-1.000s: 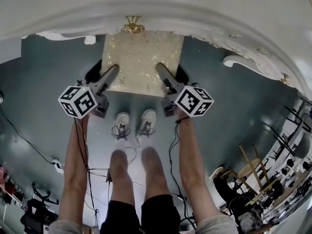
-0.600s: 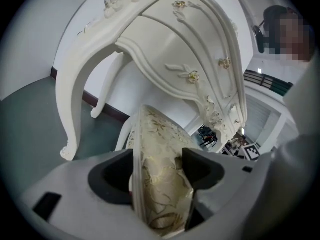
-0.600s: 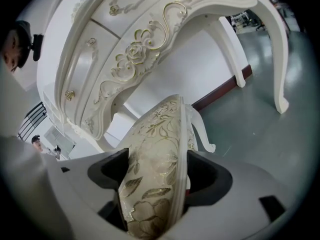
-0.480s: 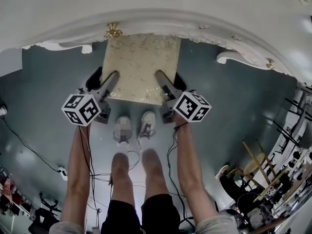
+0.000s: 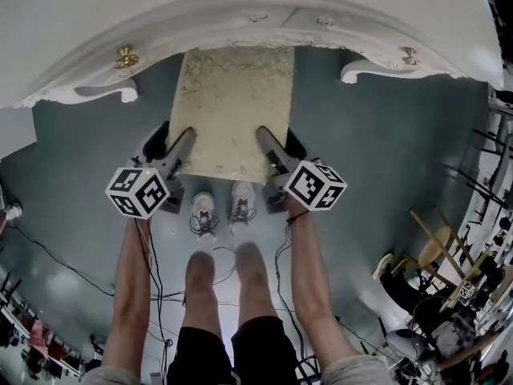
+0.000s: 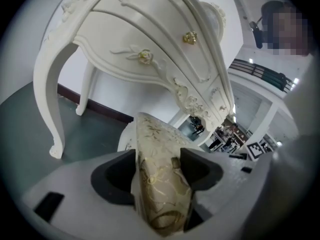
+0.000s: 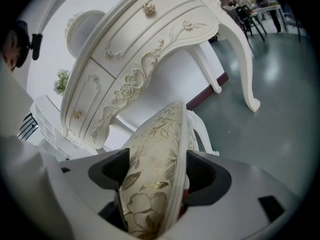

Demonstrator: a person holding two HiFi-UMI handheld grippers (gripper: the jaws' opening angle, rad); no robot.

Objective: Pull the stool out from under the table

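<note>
The stool (image 5: 232, 111) has a cream seat with a gold floral pattern, and most of it shows in front of the white ornate table (image 5: 240, 14). My left gripper (image 5: 184, 141) holds the seat's near left edge. Its jaws are closing, with the cushion's edge (image 6: 160, 184) between the pads and touching both. My right gripper (image 5: 264, 137) is shut on the near right edge, the cushion (image 7: 150, 174) filling the gap between its pads. The table's drawer front (image 6: 150, 29) (image 7: 140, 49) rises behind the seat in both gripper views.
The person's legs and white shoes (image 5: 220, 207) stand just behind the stool on the grey-green floor. Curved table legs (image 5: 80, 95) (image 5: 377, 70) flank the stool. Cables (image 5: 152, 295) trail on the floor at left. Wooden chairs and clutter (image 5: 437, 271) stand at the right.
More of the stool's seat shows in front of the table's edge than a second ago. Both grippers have stayed on its near corners while the table has slid away up the head view.
</note>
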